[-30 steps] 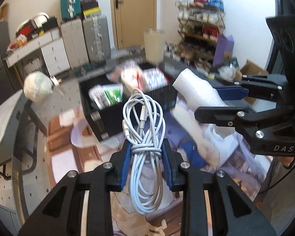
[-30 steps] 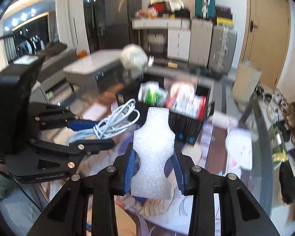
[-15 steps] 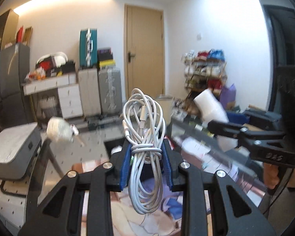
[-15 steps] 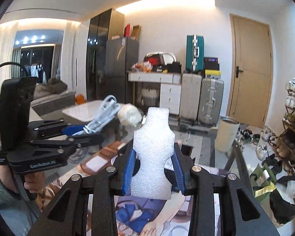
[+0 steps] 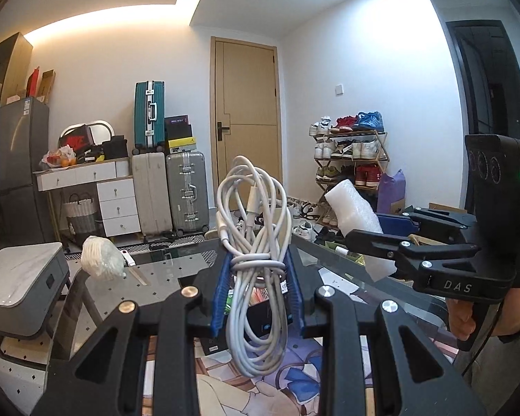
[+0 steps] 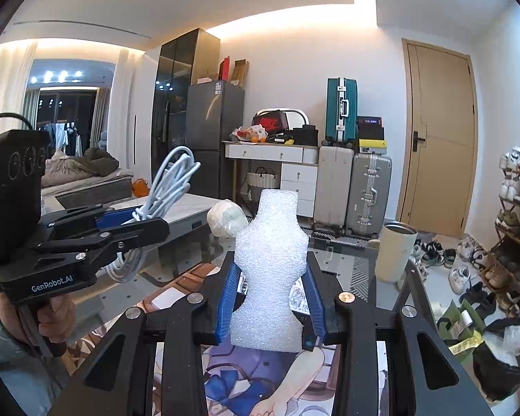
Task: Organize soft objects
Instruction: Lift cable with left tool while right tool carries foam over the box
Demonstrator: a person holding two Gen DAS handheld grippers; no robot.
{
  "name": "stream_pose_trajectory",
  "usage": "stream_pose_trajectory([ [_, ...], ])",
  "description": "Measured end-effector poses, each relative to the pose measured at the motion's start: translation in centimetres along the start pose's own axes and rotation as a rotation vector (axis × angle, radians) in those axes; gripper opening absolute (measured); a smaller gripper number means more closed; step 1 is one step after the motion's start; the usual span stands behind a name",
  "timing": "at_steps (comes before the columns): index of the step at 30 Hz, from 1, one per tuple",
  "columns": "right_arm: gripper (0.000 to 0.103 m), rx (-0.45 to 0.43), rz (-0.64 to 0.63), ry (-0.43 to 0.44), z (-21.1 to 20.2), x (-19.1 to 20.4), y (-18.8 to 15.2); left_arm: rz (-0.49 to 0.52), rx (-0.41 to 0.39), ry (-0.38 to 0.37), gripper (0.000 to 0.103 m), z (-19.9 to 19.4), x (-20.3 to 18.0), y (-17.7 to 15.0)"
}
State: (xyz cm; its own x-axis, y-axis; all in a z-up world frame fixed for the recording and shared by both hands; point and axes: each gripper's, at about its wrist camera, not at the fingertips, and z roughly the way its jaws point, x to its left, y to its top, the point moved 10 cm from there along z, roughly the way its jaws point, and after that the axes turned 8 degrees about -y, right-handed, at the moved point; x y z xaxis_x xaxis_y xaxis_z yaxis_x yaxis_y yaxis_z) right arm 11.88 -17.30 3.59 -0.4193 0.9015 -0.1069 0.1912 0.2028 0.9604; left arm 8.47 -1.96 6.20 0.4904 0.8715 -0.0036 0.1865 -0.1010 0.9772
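My left gripper [image 5: 258, 287] is shut on a coiled white cable [image 5: 254, 242] and holds it up above the glass table [image 5: 156, 270]. My right gripper [image 6: 270, 301] is shut on a white foam piece [image 6: 270, 270], also raised. In the left wrist view the right gripper [image 5: 391, 242] shows at the right with the foam [image 5: 355, 215]. In the right wrist view the left gripper [image 6: 121, 222] shows at the left with the cable [image 6: 166, 187]. The black storage box [image 5: 260, 315] is mostly hidden behind the fingers.
A white wrapped ball [image 5: 100, 260] lies at the table's far left [image 6: 227, 216]. A beige cup [image 6: 395, 253] stands on the table's right side. An anime-print mat [image 6: 260, 374] covers the near table. Suitcases [image 5: 185, 194], drawers and a shoe rack [image 5: 350, 159] line the room behind.
Both grippers have lifted and tilted upward, from looking down at the box and table to looking level across the room. Each still holds its object.
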Motion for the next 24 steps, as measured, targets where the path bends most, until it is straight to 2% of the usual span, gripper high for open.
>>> stream_pose_trajectory([
  [13, 0.036, -0.016, -0.004, -0.001, 0.8, -0.2, 0.6, -0.005, -0.019, 0.0, 0.029, 0.4, -0.4, 0.6],
  [24, 0.036, -0.075, 0.001, -0.017, 5.2, -0.5, 5.1, -0.09, -0.081, -0.004, 0.029, 4.2, 3.1, 3.4],
])
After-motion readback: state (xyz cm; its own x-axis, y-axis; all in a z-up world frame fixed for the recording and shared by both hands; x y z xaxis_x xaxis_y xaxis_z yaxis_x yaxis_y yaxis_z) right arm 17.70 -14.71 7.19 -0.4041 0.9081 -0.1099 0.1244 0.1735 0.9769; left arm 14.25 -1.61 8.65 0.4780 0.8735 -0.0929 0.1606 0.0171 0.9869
